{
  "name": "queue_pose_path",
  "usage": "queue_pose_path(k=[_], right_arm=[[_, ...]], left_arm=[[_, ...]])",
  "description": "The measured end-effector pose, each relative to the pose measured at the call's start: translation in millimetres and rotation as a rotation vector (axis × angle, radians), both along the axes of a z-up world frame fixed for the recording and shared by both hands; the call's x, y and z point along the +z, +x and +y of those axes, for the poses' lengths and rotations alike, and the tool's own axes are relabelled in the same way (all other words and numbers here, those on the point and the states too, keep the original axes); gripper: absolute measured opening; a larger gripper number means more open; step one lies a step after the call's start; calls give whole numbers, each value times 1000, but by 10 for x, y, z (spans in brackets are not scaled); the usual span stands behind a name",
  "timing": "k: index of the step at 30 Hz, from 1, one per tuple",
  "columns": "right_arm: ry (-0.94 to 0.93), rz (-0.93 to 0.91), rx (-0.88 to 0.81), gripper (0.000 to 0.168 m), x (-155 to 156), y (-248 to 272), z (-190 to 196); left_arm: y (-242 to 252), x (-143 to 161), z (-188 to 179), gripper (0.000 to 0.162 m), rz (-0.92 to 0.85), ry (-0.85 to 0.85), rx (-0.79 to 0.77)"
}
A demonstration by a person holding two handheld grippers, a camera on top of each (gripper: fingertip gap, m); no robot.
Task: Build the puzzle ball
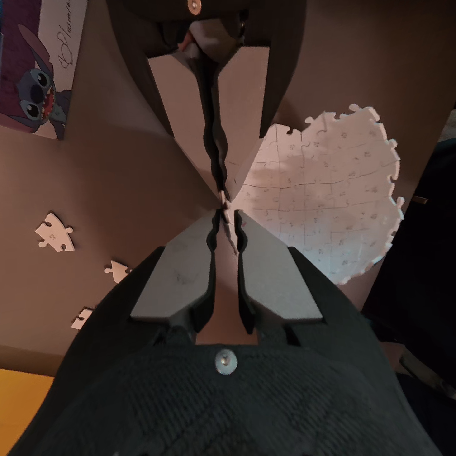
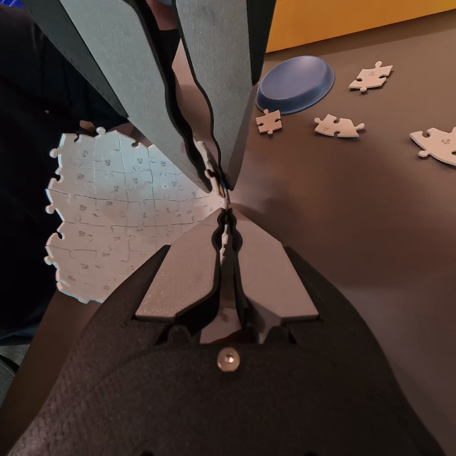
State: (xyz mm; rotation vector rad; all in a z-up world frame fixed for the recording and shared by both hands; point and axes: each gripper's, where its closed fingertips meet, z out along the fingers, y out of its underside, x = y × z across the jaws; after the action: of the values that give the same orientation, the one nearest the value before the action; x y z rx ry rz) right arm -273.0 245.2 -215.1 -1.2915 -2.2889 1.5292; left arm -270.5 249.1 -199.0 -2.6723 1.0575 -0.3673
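Observation:
The half-built puzzle ball [image 1: 320,197] is a white bowl-shaped shell of joined numbered pieces, held up between both grippers. My left gripper [image 1: 227,214] is closed around the shell's rim edge, which runs between its fingers. My right gripper [image 1: 223,195] comes in from the top, shut on the same rim just beyond. In the right wrist view the shell [image 2: 111,209] lies at the left. There my right gripper [image 2: 225,213] pinches its rim, tip to tip with the left gripper [image 2: 219,185]. The exact contact is partly hidden by the fingers.
Loose white pieces lie on the dark table [image 1: 55,233] [image 1: 117,270] [image 2: 338,129] [image 2: 371,76]. A blue dish [image 2: 296,84] sits behind a small piece [image 2: 269,121]. A puzzle box with a cartoon figure [image 1: 37,74] stands far left. A yellow surface [image 2: 345,22] borders the table. Less than 4 cm separates the two grippers' tips.

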Motion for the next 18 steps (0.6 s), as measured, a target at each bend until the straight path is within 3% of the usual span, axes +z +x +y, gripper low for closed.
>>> queue_pose_path(k=[18], right_arm=[[11,1,-7,1,-26,-18,-26]], left_arm=[[-10,-59,26,1,10,-6,-17]])
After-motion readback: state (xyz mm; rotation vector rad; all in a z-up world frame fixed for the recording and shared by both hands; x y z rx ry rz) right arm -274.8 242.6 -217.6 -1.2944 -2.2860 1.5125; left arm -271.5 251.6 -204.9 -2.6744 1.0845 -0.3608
